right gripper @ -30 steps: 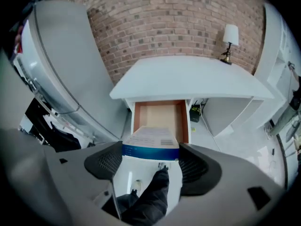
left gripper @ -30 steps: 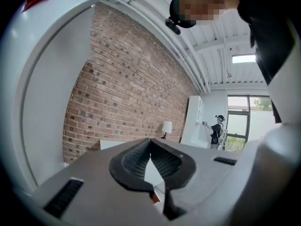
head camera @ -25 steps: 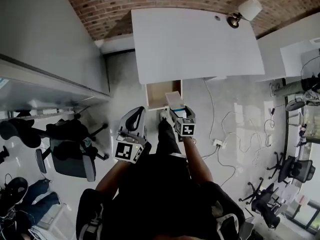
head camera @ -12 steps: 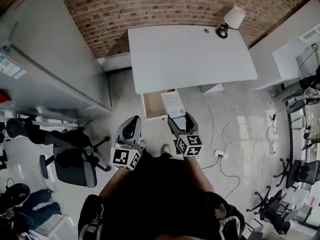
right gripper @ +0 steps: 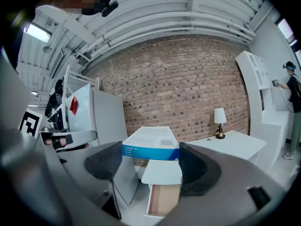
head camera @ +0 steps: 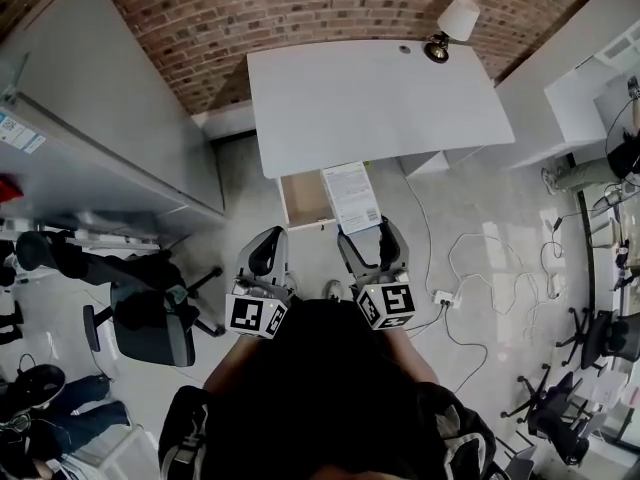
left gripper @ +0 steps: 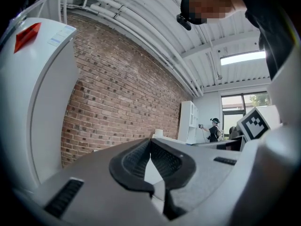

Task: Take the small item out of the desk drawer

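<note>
In the head view a small white box (head camera: 352, 197) with printed text is held in my right gripper (head camera: 363, 231), which is shut on its near end. It hangs above the floor just in front of the open wooden drawer (head camera: 303, 199) under the white desk (head camera: 370, 98). The right gripper view shows the same box (right gripper: 151, 143), white with a blue stripe, clamped between the two jaws, with the open drawer (right gripper: 162, 197) below it. My left gripper (head camera: 266, 252) sits to the left of the drawer. Its fingertips (left gripper: 151, 150) meet with nothing between them.
A table lamp (head camera: 448, 26) stands at the desk's far right corner. A tall white cabinet (head camera: 90, 118) lines the left side and a black office chair (head camera: 140, 313) stands at the near left. Cables (head camera: 470, 268) trail across the floor on the right. A brick wall (head camera: 250, 8) is behind the desk.
The right gripper has come back from the drawer toward the person with the box in it, and the box now sits higher. The left gripper has stayed shut beside it.
</note>
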